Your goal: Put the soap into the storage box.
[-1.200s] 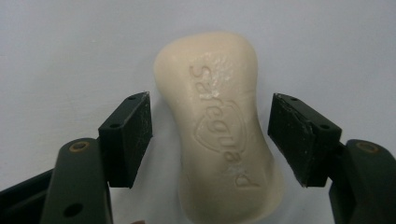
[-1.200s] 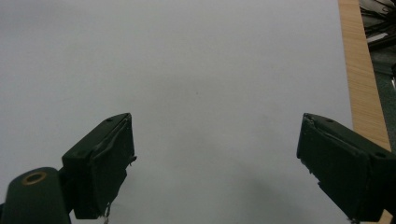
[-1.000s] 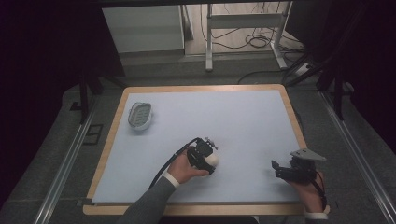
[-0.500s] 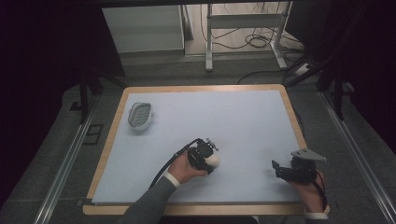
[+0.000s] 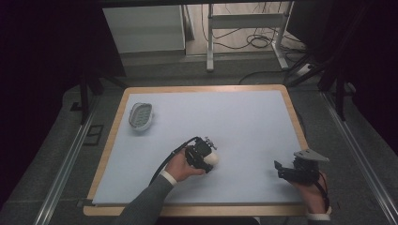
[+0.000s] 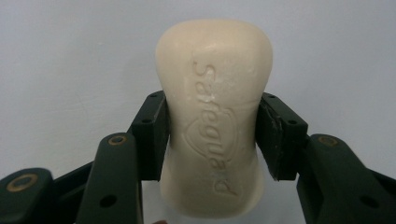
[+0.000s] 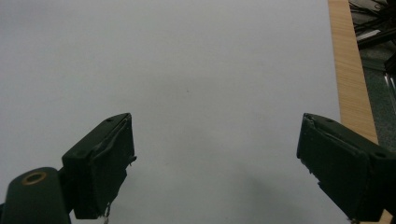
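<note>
**Soap bar clamped in the left tool, right tool spread wide**

The left tool (image 5: 210, 154) sits over the near-middle of the desk (image 5: 244, 117), held in the person's left hand (image 5: 180, 165), with a grey sleeve (image 5: 143, 206) coming in from the bottom edge. In the left gripper view its two black jaws press against the waist of a cream soap bar (image 6: 215, 116), one on each side, so the tool (image 6: 212, 135) is clenched on the bar. The bar points away from the camera, its far end rounded and wide, and raised lettering runs along its top face (the word reads sideways from here). In the high view the soap bar (image 5: 212, 159) shows as a pale lump at the tool's tip, just above the desk's pale blue surface; whether it touches the surface cannot be told.

The right tool (image 5: 281, 169) is near the desk's front right corner, held in the right hand (image 5: 312, 190), a grey three-cornered plate on top. In the right gripper view its jaws stand far apart with nothing between them, the tool (image 7: 215, 163) released over bare desk, the wooden edge (image 7: 352, 74) at the right.

A small oval soap dish (image 5: 141, 115) rests near the desk's far left corner, well apart from both tools.
</note>
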The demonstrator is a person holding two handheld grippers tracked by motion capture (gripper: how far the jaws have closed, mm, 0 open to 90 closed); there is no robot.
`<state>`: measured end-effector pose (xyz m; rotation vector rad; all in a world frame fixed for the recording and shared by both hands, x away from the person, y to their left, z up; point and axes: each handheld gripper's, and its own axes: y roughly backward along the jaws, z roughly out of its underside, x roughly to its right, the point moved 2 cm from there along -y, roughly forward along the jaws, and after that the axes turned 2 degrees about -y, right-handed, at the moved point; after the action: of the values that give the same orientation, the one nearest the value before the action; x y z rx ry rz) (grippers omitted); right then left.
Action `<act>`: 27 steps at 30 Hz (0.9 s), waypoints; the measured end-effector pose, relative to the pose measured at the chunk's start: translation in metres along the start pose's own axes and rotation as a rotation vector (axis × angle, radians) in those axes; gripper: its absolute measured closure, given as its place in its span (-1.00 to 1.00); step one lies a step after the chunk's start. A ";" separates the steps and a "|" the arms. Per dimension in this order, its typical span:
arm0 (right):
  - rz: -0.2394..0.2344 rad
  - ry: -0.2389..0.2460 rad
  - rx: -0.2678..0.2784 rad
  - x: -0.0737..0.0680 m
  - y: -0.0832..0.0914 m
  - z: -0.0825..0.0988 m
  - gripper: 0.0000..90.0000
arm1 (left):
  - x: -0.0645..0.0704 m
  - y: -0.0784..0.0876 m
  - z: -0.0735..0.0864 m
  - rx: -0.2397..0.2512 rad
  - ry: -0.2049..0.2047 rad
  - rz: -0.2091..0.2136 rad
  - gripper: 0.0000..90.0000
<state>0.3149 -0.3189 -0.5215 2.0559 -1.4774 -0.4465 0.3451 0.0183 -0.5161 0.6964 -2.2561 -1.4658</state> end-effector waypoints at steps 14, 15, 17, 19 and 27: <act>0.004 -0.004 -0.003 0.001 0.000 0.001 -0.76 | 0.001 -0.004 0.002 -0.034 -0.009 0.016 -0.08; 0.004 -0.004 -0.003 0.001 0.000 0.001 -0.76 | 0.001 -0.004 0.002 -0.034 -0.009 0.016 -0.08; 0.004 -0.003 -0.003 0.001 0.000 0.001 -0.76 | 0.001 -0.005 0.002 -0.039 -0.008 0.011 -0.08; 0.004 -0.004 -0.003 0.001 0.000 0.001 -0.76 | 0.002 -0.007 0.002 -0.044 -0.011 0.006 -0.05; 0.006 -0.004 -0.002 0.002 0.000 0.001 -0.76 | 0.001 -0.003 0.002 -0.047 -0.036 -0.007 0.09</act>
<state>0.3148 -0.3215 -0.5220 2.0503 -1.4845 -0.4499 0.3437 0.0181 -0.5200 0.6691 -2.2410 -1.5410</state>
